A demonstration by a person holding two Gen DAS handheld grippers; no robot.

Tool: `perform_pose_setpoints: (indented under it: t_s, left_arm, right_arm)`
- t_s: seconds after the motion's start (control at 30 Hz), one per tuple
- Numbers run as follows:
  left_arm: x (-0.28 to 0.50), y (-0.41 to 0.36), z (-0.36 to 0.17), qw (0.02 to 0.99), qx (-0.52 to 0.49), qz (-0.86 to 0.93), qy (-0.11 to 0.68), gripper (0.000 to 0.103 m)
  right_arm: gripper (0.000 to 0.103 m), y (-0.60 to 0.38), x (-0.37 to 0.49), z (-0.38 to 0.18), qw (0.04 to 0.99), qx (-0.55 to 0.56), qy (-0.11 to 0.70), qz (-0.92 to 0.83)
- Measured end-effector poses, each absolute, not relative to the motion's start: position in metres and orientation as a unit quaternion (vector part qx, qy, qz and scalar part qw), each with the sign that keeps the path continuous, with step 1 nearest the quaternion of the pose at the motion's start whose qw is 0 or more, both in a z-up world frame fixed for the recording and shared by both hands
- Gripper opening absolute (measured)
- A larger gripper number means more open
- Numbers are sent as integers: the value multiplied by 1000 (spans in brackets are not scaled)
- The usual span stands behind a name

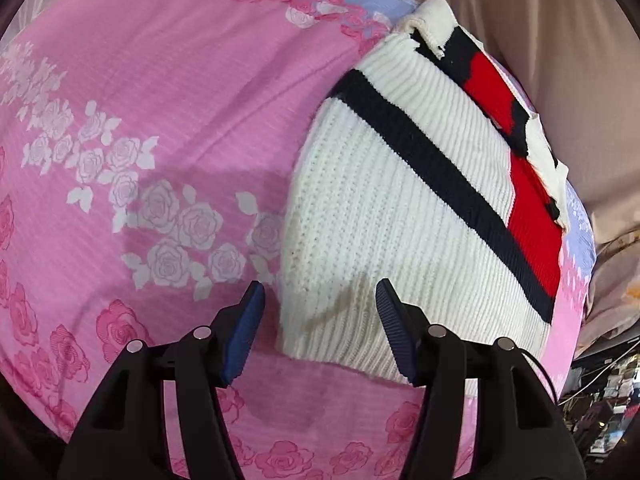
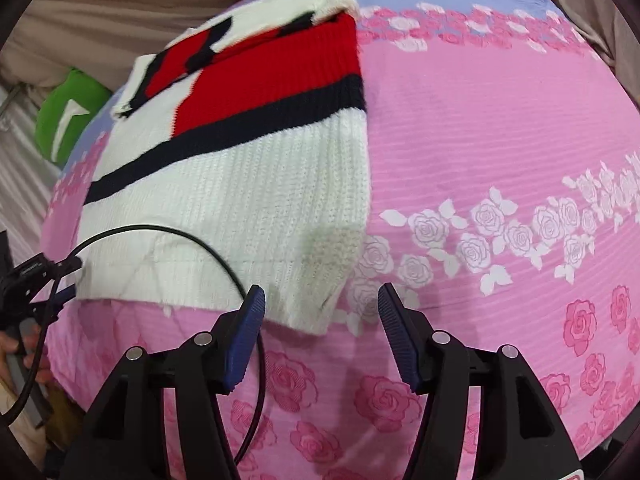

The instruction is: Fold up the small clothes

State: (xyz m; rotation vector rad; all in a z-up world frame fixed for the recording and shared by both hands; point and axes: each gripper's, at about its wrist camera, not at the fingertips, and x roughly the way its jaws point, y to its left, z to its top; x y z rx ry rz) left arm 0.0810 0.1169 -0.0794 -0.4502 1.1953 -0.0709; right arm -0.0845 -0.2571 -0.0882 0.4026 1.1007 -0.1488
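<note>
left tongs (image 1: 320, 308) | black arms, ribbed blue pads, silver screws | right tongs (image 2: 320, 312) alike, black cable

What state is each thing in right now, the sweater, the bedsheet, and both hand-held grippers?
Knit sweater: folded, lying flat on the sheet, nothing gripping it.
Floral bedsheet: spread out under the sweater, mostly smooth.
Left hand-held gripper: open, above the sweater's near corner, pads not pressing on it.
Right hand-held gripper: open, above the sweater's other near corner, holding nothing.
Black cable: loose, draped across the sweater's near edge.
</note>
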Motion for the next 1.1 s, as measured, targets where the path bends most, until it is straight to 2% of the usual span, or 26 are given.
perform_pose_setpoints:
  t_s: [0.1,0.17,0.33,0.37,0.47,0.5,0.57,0.6,0.63,0.9,1.1]
  left_arm:
    - [83,117,-77,795,-219,-44,564,55]
    - [83,114,-77,795,-210,-49,567,55]
    - [85,104,-80,797,-189,-60,570,55]
    - [86,104,-81,796,-191,-65,571,52]
    - [93,104,-82,789,-194,-80,578,30]
    - [97,104,-84,780,-199,-94,585,12]
    - [102,105,-88,765,-216,-109,596,12]
    - [104,104,-87,763,-218,-117,597,11]
    - [105,103,-84,765,-214,-121,595,10]
    - [50,111,-27,805,-189,-127,548,9]
    - [-49,104,-35,778,-110,-117,607,9]
  right_arm:
    - [58,-258,-92,-66,851,188,482,-87]
    - [64,-258,-99,-53,862,176,467,-93]
    - [66,-270,-95,-76,834,215,498,-101]
    - [66,-272,-95,-81,830,228,499,-102]
    - [65,-270,-87,-91,818,248,507,-109]
    - [63,-267,-83,-95,815,249,512,-109]
    - [49,-261,-76,-97,819,230,513,-114]
    - [20,-256,-73,-97,824,212,514,-109]
    - [7,-254,-70,-96,826,204,517,-101]
    - [4,-244,-127,-32,878,71,474,-7]
    - [4,-257,-219,-37,852,6,521,52]
